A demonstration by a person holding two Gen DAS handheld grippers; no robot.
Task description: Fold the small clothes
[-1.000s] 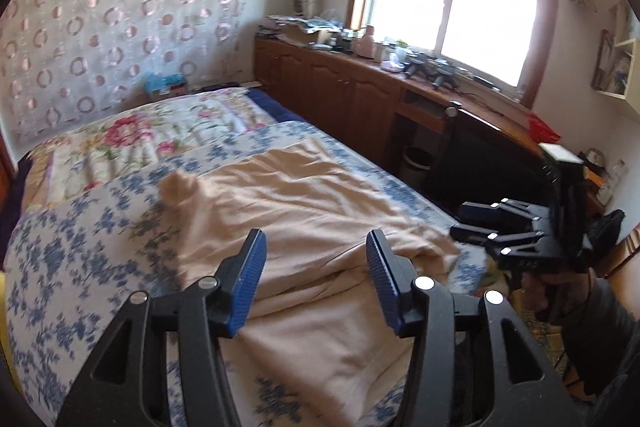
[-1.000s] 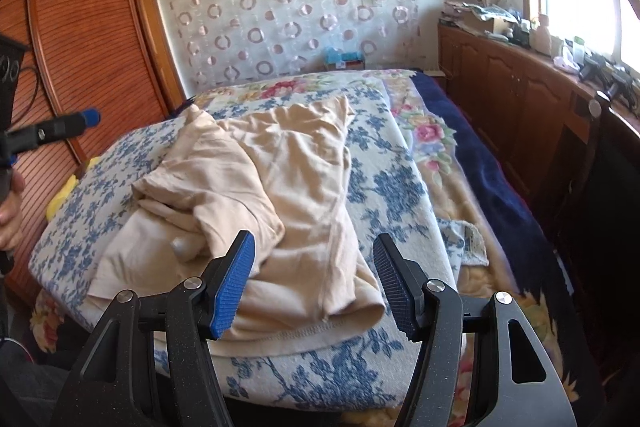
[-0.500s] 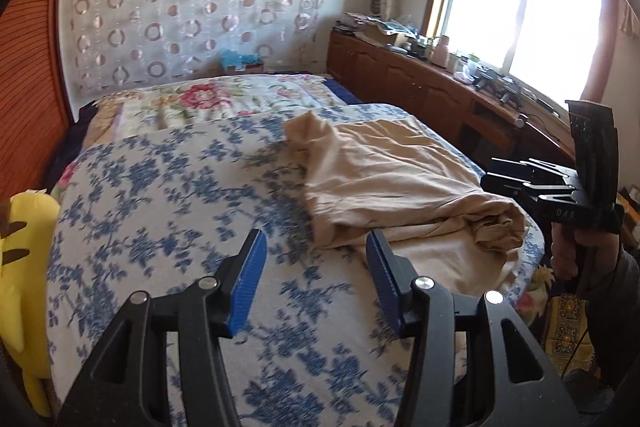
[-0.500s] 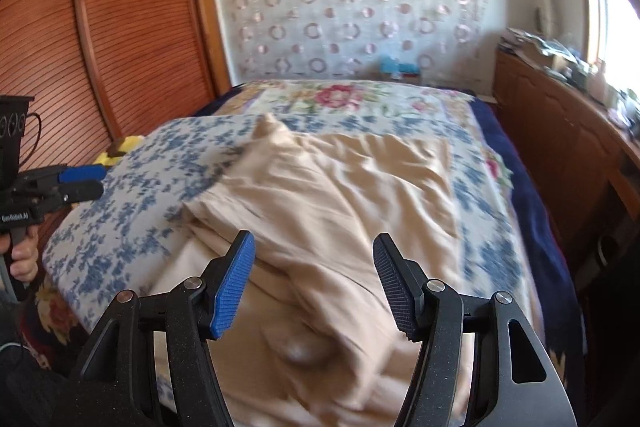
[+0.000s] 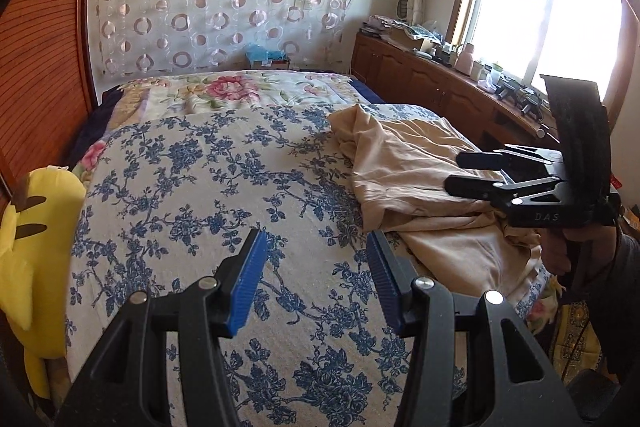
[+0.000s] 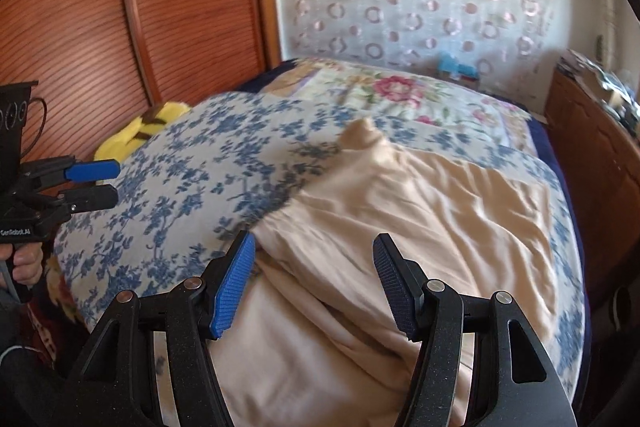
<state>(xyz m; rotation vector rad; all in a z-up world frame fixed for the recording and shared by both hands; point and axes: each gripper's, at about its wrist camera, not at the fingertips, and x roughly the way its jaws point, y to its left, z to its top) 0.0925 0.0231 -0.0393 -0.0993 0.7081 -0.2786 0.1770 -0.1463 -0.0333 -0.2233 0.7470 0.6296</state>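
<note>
A beige garment [image 5: 416, 179] lies crumpled and partly folded over itself on the right side of the blue-flowered bedspread [image 5: 208, 195]. My left gripper [image 5: 316, 279] hangs open over bare bedspread, left of the garment, with nothing between its blue pads. In the right wrist view the same beige garment [image 6: 400, 227] spreads under my right gripper [image 6: 316, 283], which stands open above the cloth's near part without gripping it. The right gripper [image 5: 476, 173] also shows at the right of the left wrist view, over the garment. The left gripper [image 6: 100, 183] appears at the far left of the right wrist view.
A yellow plush toy [image 5: 32, 239] lies at the bed's left edge against a wooden slatted wall [image 6: 100, 19]. A flowered quilt [image 5: 240, 91] covers the bed's far end. A wooden cabinet [image 5: 440, 83] with clutter runs under the window [image 5: 552, 23] on the right.
Both grippers have swung leftward: the left one left the garment and now hangs over bare bedspread. The right one now looks across the garment toward the wooden wall. Neither jaw opening changed.
</note>
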